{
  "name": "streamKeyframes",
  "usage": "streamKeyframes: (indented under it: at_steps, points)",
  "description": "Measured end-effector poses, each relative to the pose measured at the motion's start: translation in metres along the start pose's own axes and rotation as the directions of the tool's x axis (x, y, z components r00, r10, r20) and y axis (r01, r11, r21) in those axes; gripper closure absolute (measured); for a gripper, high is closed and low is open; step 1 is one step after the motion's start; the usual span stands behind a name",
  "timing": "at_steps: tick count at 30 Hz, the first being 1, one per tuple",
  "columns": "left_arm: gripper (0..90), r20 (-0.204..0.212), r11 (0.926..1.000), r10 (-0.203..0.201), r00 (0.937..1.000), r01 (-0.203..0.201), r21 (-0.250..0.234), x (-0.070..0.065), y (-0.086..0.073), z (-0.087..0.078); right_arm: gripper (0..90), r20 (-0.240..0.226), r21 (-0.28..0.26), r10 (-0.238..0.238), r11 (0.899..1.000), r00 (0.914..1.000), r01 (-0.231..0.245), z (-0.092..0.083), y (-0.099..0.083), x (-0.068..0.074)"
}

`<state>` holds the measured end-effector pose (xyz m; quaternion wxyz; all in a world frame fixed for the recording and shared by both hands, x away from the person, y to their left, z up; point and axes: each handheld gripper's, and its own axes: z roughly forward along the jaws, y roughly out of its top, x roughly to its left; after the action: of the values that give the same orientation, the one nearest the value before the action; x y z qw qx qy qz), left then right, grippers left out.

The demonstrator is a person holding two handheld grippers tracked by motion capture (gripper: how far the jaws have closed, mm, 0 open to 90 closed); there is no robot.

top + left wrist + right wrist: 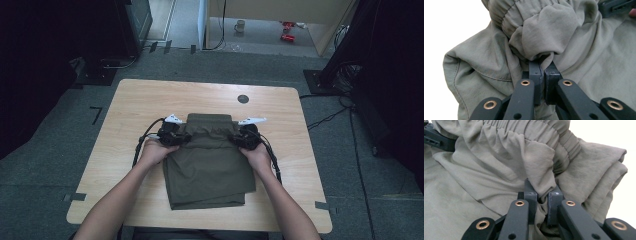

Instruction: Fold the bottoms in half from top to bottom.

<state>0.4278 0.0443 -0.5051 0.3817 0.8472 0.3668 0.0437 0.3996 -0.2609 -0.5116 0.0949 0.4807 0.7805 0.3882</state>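
An olive-green garment (207, 165) with an elastic waistband lies folded in the middle of the wooden table (135, 100). My left gripper (181, 136) is shut on a pinch of the garment's cloth (544, 37) at its left side, just below the gathered waistband (524, 10). My right gripper (236, 138) is shut on the cloth (541, 170) at the garment's right side, with the waistband (534, 127) bunched beyond its jaws. A person's hands hold both grippers, facing each other across the garment's upper part. The garment's far end is folded over toward me.
A small dark round disc (243, 99) sits in the table near its far edge. Bare wood lies on both sides of the garment. Dark stands and cables (340, 75) crowd the floor at the right, and a mug (240, 26) stands on the floor far behind.
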Motion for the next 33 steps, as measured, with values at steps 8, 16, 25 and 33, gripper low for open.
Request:
streamKeyframes:
  at_steps: [8,16,25,33]
  points:
    - [88.2,-0.041,0.9998,0.002,0.9991,-0.001,0.021,0.017,0.022,0.012,81.8,0.028,-0.004,0.028,1.0,0.9992,-0.027,0.015,0.019,-0.011]
    - [88.2,-0.059,0.9994,-0.026,0.9979,0.027,0.022,0.032,0.038,0.02,81.5,0.06,0.012,0.03,0.999,0.9977,-0.03,0.028,0.039,-0.02]
    - [88.8,-0.084,0.999,-0.044,0.9955,0.043,-0.011,0.038,0.046,0.019,83.3,0.067,0.033,0.096,0.995,0.9931,-0.099,0.035,0.055,-0.026]
    - [89.0,-0.073,0.9972,-0.011,0.9973,0.006,-0.075,0.025,0.055,-0.016,83.9,0.062,-0.012,0.016,1.0,0.9979,-0.016,0.005,0.064,-0.008]
